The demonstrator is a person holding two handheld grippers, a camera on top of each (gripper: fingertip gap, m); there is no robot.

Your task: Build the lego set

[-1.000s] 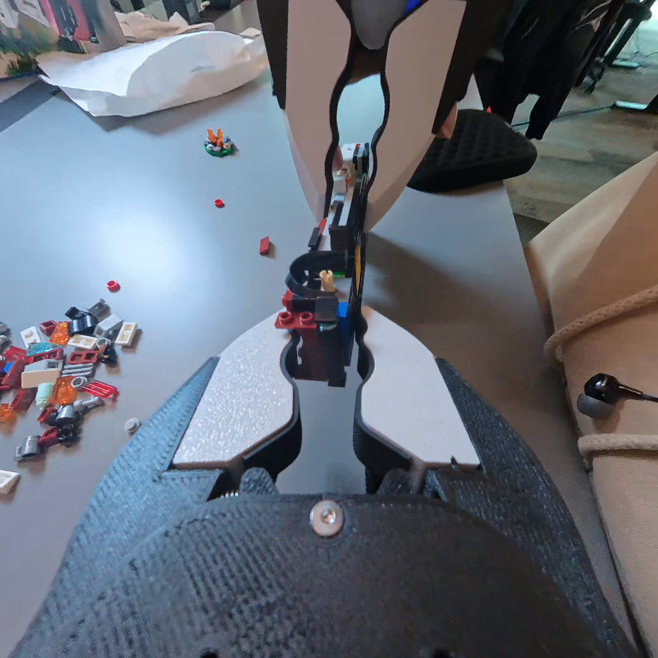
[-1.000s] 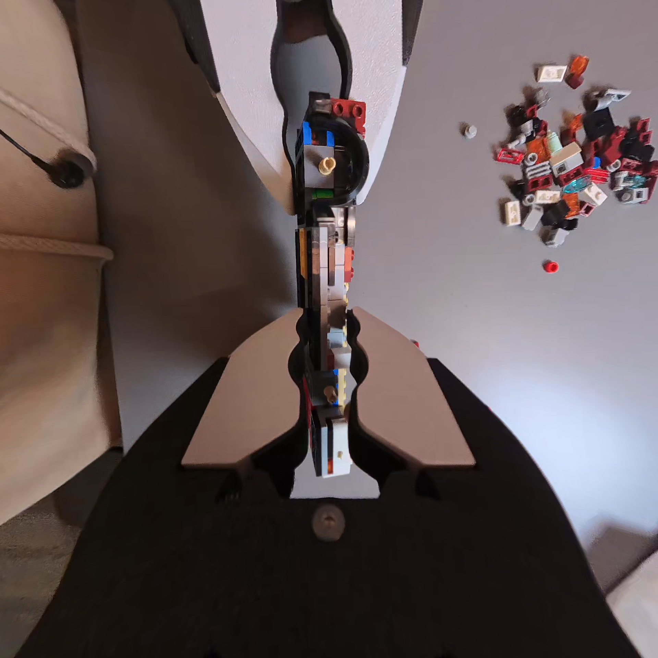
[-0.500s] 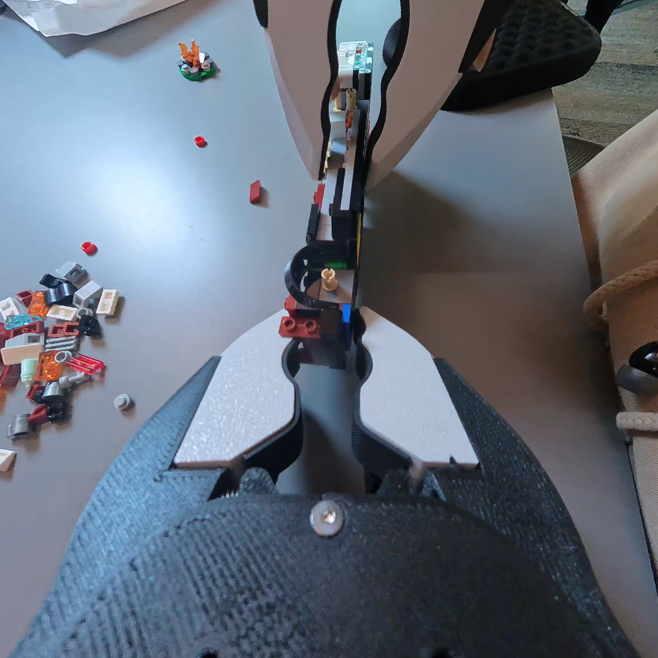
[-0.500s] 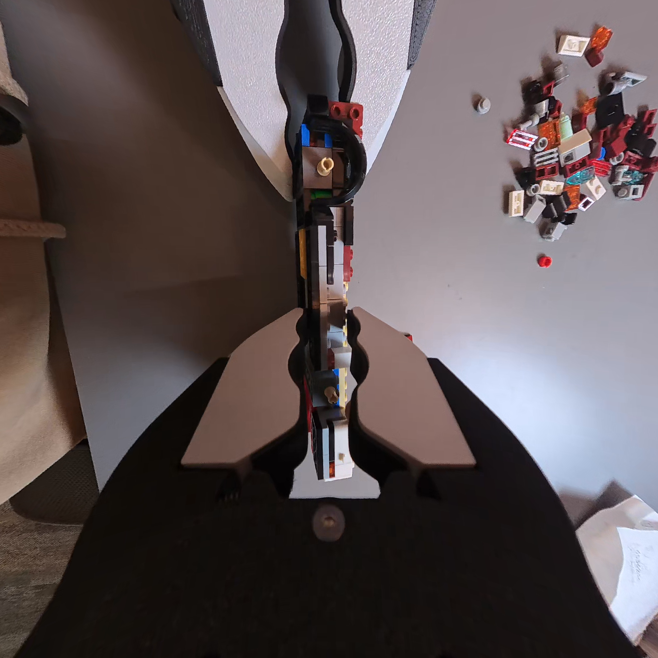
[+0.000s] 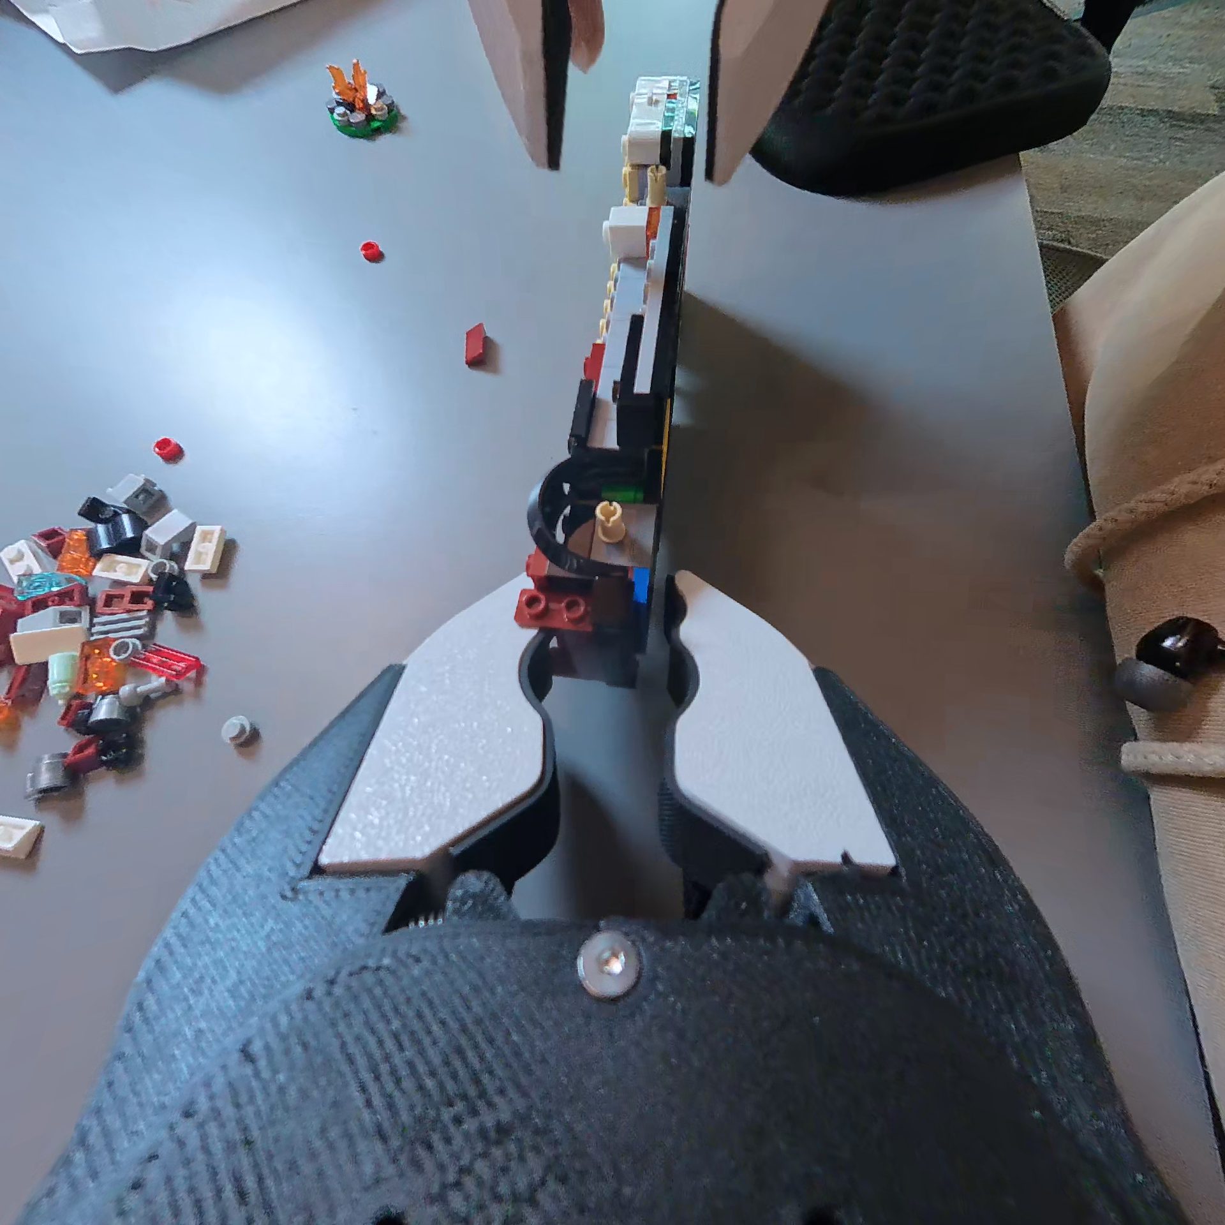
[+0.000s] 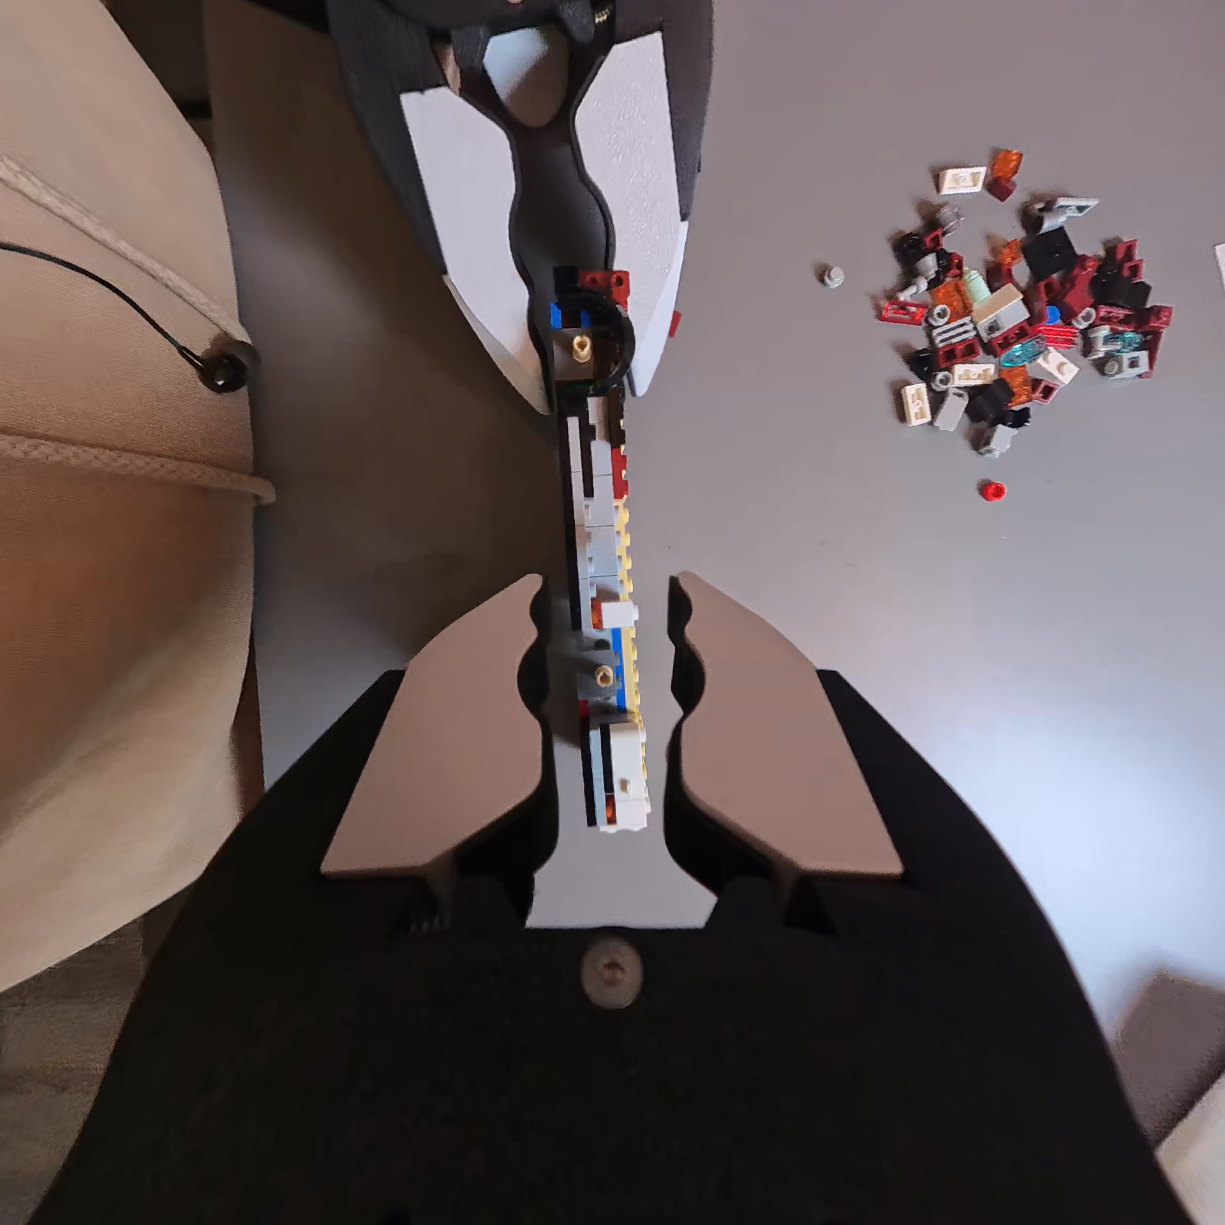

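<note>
A long, thin lego model (image 5: 636, 371) of black, grey, white and yellow bricks stands on edge on the grey table (image 5: 265, 331), lying between my two grippers. My left gripper (image 5: 600, 583) is open around the end with the black arch and dark red plate; a narrow gap shows beside its right pad (image 5: 689, 596). My right gripper (image 6: 608, 578) is open around the white end of the model (image 6: 600, 517), with table showing on both sides. The right gripper also shows at the top of the left wrist view (image 5: 630, 166), and the left gripper in the right wrist view (image 6: 593, 398).
A pile of loose bricks (image 5: 99, 610) lies left of the model and shows in the right wrist view too (image 6: 1014, 311). A small campfire build (image 5: 361, 106) and stray red pieces (image 5: 474, 345) lie farther off. A beige bag (image 5: 1160, 464) with an earbud (image 5: 1166, 663) lies along the table edge. The gap from one gripper's tips to the other's is roughly 9 centimeters. From my right tips it is roughly 20 centimeters to the small campfire build (image 5: 361, 106); from my left, 25 centimeters.
The right gripper's jaws opened off the white end of the model, which it had gripped. The left gripper's jaws widened slightly and a gap appeared beside the model. The model came lower toward the table.
</note>
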